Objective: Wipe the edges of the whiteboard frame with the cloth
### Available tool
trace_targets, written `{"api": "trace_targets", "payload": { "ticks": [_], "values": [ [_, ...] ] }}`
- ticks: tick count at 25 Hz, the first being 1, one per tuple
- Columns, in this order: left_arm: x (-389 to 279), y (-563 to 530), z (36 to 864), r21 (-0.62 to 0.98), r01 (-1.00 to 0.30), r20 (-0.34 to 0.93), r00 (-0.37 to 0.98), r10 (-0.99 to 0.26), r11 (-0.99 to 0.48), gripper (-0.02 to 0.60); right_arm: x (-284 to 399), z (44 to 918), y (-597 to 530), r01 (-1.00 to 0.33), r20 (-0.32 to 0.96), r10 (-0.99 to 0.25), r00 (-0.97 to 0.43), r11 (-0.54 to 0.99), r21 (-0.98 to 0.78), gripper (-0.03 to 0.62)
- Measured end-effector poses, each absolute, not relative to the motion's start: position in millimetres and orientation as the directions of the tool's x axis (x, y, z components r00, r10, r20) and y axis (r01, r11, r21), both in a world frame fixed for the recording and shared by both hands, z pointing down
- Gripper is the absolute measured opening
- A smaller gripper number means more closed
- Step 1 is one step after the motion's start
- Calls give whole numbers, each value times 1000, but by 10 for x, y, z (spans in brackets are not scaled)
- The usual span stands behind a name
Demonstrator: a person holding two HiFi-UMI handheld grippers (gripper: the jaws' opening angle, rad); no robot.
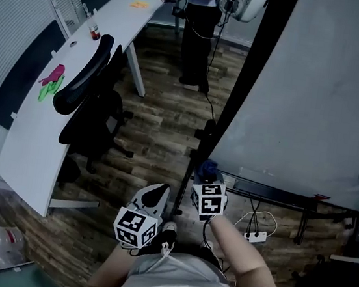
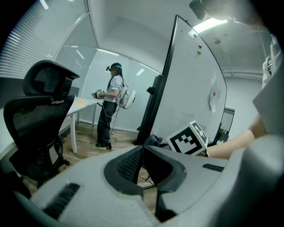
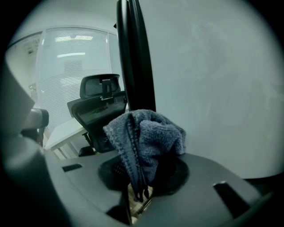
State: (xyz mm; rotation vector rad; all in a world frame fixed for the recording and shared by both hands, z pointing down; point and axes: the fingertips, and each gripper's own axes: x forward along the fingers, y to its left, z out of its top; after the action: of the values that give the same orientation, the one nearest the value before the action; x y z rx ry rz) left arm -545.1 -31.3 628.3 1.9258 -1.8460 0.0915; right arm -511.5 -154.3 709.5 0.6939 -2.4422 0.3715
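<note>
One soft, light cloth, pinched mid-bunch by right gripper, prob. brushes whiteboard frame at 12 o'clock; left gripper closed, empty.

Office. Long white desk along window blinds, black mesh office chair, big freestanding whiteboard, wood-plank floor, person standing at far desk end.

Head view looks steeply down; all 3 views share the whiteboard frame.
</note>
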Motion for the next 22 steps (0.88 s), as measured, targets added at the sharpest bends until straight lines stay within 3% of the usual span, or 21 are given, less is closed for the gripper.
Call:
{"api": "trace_targets", "payload": {
  "ticks": [22],
  "values": [
    [-5277,-625,5814,265,-963,254,113,-961,-43,20,-5136,5916,-1549,-453,517,-376,-769,891,-25,77]
  ]
}}
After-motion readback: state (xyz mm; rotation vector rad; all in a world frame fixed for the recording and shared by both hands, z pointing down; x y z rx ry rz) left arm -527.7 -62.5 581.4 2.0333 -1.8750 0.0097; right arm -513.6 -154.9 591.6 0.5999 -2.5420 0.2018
